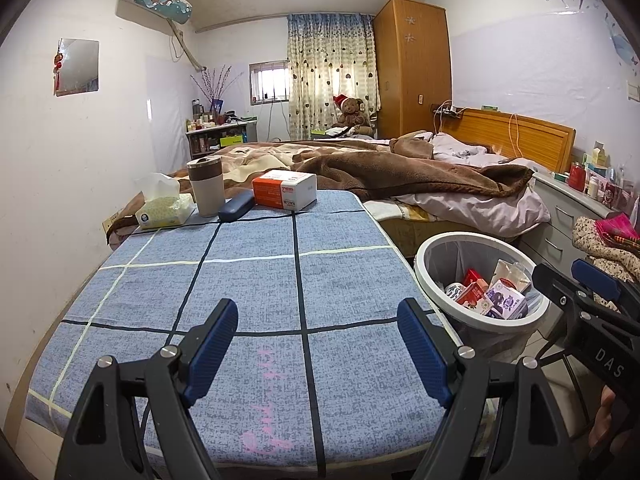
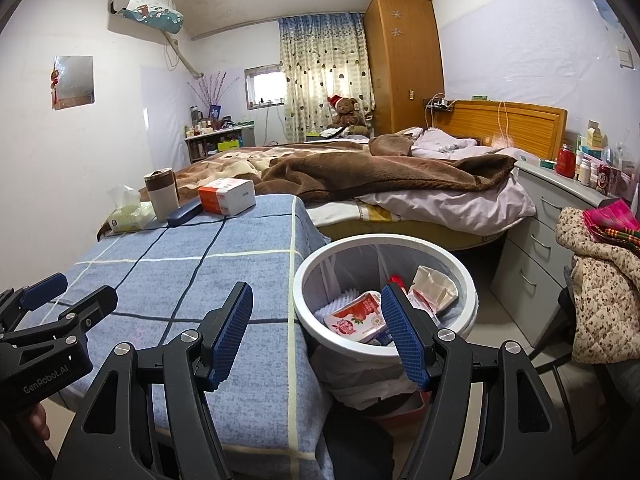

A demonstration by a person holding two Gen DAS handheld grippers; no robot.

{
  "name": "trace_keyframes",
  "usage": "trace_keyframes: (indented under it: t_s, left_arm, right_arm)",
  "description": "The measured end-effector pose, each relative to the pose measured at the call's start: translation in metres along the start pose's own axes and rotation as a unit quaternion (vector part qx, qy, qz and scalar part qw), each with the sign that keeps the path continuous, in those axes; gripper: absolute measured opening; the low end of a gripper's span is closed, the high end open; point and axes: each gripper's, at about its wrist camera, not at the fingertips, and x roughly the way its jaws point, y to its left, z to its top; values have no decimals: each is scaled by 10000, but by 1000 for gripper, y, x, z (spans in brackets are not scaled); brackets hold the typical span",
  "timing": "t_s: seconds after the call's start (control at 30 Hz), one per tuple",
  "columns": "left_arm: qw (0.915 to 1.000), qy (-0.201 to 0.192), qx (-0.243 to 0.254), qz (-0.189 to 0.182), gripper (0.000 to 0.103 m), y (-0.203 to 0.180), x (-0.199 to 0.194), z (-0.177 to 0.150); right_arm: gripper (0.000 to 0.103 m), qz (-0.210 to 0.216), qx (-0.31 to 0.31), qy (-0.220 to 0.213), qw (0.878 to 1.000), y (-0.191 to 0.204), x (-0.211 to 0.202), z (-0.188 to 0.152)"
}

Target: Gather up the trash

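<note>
Trash [image 1: 488, 294] lies in the bin [image 1: 424, 258], ahead-right of the left gripper [image 1: 318, 346], whose jaws gape empty over the table [image 1: 256, 280]. From the right wrist, the right gripper [image 2: 316, 334] is likewise spread and empty, bin just ahead. Collecting looks finished; next, likely only withdrawal.

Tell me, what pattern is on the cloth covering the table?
The tablecloth is speckled blue with a grid of dark and pale lines, clearest in the left wrist view.
</note>
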Motion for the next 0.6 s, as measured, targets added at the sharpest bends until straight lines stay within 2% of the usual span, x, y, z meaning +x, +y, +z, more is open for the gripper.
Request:
trace_keyframes:
  t_s: [0.6]
  left_arm:
    - [10000, 4, 2, -5, 83, 1, 0, 0]
  right_arm:
    - [68, 17, -15, -5, 10000, 3, -1, 1]
